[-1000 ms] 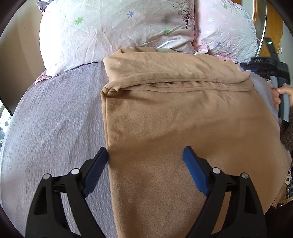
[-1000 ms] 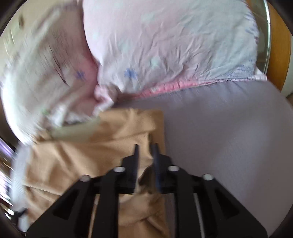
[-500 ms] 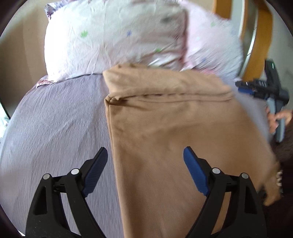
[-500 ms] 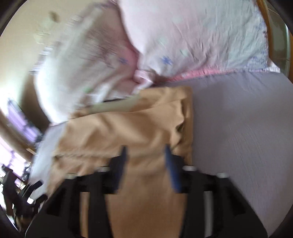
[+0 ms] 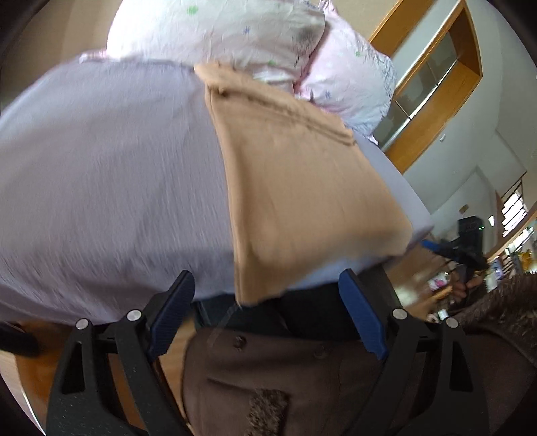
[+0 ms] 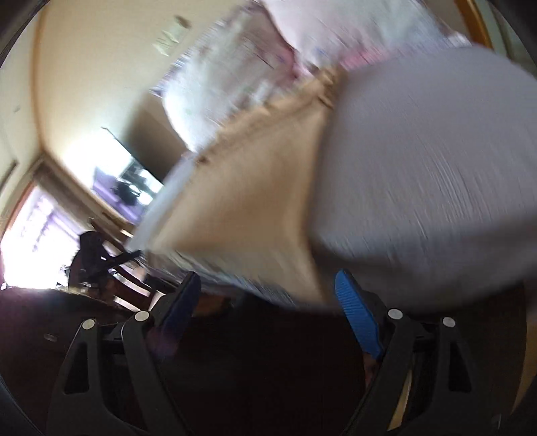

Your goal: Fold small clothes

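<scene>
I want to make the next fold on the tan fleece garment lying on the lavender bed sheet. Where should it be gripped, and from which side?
Probably the near corner of the tan fleece garment, the part that hangs over the edge of the lavender bed sheet. Come from the near side, below the edge: that corner is free of the mattress, so one finger can slip beneath. The left hand-held gripper is open and closest.

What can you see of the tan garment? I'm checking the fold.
The tan garment is soft, matte knit, lying flat on the lilac bedsheet. Its far end has a folded-over band with a seam, touching the floral pillows. Its near corner hangs over the bed edge. Neither gripper touches it.
</scene>
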`<state>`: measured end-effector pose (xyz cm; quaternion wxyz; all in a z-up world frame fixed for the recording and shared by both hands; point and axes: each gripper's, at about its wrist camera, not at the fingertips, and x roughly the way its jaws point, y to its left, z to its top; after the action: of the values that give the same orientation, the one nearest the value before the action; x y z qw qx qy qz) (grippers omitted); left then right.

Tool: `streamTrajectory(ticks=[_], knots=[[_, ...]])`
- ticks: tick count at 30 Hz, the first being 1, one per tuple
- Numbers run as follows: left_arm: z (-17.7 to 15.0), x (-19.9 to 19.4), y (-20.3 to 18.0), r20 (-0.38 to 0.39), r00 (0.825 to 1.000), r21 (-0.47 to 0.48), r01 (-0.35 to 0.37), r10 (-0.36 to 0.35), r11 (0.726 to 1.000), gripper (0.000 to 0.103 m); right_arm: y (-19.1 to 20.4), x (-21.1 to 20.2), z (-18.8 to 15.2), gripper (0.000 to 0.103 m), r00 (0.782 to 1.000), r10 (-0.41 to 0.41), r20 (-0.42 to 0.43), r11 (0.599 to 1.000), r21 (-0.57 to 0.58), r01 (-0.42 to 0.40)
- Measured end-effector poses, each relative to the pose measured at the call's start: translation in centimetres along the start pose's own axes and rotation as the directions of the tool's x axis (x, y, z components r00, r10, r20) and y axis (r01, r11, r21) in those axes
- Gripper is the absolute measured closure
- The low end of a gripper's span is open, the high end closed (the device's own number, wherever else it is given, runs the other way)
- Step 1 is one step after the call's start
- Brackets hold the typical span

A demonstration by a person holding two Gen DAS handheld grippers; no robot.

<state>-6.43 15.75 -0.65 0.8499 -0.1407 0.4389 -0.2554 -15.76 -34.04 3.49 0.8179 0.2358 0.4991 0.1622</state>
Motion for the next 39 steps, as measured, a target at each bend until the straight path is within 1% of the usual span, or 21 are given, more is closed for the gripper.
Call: streamTrajectory(ticks=[2,4,6,8,9,10,11,12,13,14,16,18,20,22,25,27,28,30,31,35,39], knots=[[-0.3,1.0,0.0,-0.018,1.0,-0.009,0.013,-0.013,1.0,0.016,-1.0,1.8,-0.2,0.018,0.999,0.028,-0.023,0.999,0.032,-0.027],[-0.4,1.8,0.3,-0.024,0.999,-0.039,0.033,-0.034,0.999,0.017,-1.4,4.0,0.1,0.018,0.995,0.093,-0.029,0.995,0.05,-0.091],[-0.2,2.7,0.7,-0.019,0.998,-0.083,0.062,-0.064,0.995,0.018,-1.5,6.2,0.4,0.018,0.992,0.119,-0.045,0.992,0.047,-0.116],[0.0,3.6,1.1,-0.02,0.996,-0.132,0.084,-0.087,0.988,0.03,-1.8,7.5,0.8,0.025,0.99,0.134,-0.051,0.99,0.053,-0.131],[0.1,4.0,1.3,-0.02,0.995,-0.153,0.093,-0.097,0.984,0.034,-2.0,8.2,1.0,0.033,0.986,0.162,-0.045,0.985,0.063,-0.159],[0.2,4.4,1.6,-0.019,0.994,-0.177,0.1,-0.105,0.979,0.046,-2.3,8.4,0.9,0.049,0.983,0.183,-0.035,0.981,0.068,-0.18],[0.2,4.9,2.0,-0.018,0.992,-0.216,0.114,-0.121,0.97,0.065,-2.5,8.5,0.8,0.064,0.977,0.213,-0.027,0.975,0.069,-0.211],[0.2,5.1,2.3,-0.017,0.99,-0.238,0.129,-0.137,0.963,0.075,-2.5,8.5,0.6,0.096,0.97,0.243,-0.024,0.968,0.065,-0.241],[0.1,5.3,2.6,-0.017,0.986,-0.272,0.154,-0.165,0.95,0.095,-2.3,8.4,0.5,0.096,0.965,0.262,-0.016,0.964,0.052,-0.261],[0.1,5.4,2.8,-0.02,0.984,-0.286,0.162,-0.175,0.944,0.099,-2.0,8.1,0.2,0.096,0.958,0.287,-0.009,0.958,0.036,-0.286],[0.0,4.7,2.5,-0.019,0.983,-0.29,0.171,-0.184,0.941,0.099,-1.2,6.7,0.1,0.096,0.943,0.334,0.01,0.943,0.0,-0.334],[0.6,3.2,1.7,0.001,0.981,-0.271,0.187,-0.194,0.944,0.099,-0.3,5.1,0.9,0.096,0.937,0.345,0.053,0.939,-0.033,-0.344],[2.5,1.5,1.0,0.059,0.977,-0.231,0.215,-0.207,0.949,0.099,1.0,3.2,2.9,0.096,0.925,0.361,0.121,0.932,-0.09,-0.352],[5.7,-0.1,0.3,0.136,0.967,-0.171,0.235,-0.213,0.957,0.099,2.8,1.8,6.1,0.096,0.915,0.36,0.183,0.928,-0.169,-0.331],[10.9,-1.0,-0.1,0.215,0.959,-0.112,0.214,-0.187,0.97,0.099,5.7,1.4,12.3,0.096,0.908,0.315,0.276,0.934,-0.262,-0.245],[15.4,-0.7,0.0,0.283,0.95,-0.091,0.166,-0.134,0.982,0.099,6.5,1.6,16.3,0.096,0.897,0.296,0.329,0.937,-0.283,-0.206],[17.4,-0.3,0.3,0.307,0.944,-0.103,0.159,-0.12,0.982,0.099,6.9,2.6,19.6,0.096,0.893,0.265,0.363,0.947,-0.274,-0.17],[22.0,1.6,1.6,0.346,0.934,-0.156,0.144,-0.082,0.977,0.099,6.6,4.3,23.4,0.096,0.893,0.216,0.394,0.962,-0.241,-0.127],[24.2,3.1,2.5,0.351,0.934,-0.193,0.137,-0.062,0.972,0.099,5.9,5.8,25.9,0.096,0.896,0.167,0.411,0.976,-0.2,-0.09],[30.4,9.7,6.2,0.284,0.959,-0.331,0.082,0.017,0.94,0.099,2.9,12.3,32.5,0.096,0.926,-0.018,0.378,0.998,-0.056,0.043],[32.5,14.6,8.3,0.205,0.977,-0.388,0.021,0.065,0.921,0.099,0.0,17.1,35.5,0.096,0.927,-0.157,0.34,0.987,0.071,0.141]])
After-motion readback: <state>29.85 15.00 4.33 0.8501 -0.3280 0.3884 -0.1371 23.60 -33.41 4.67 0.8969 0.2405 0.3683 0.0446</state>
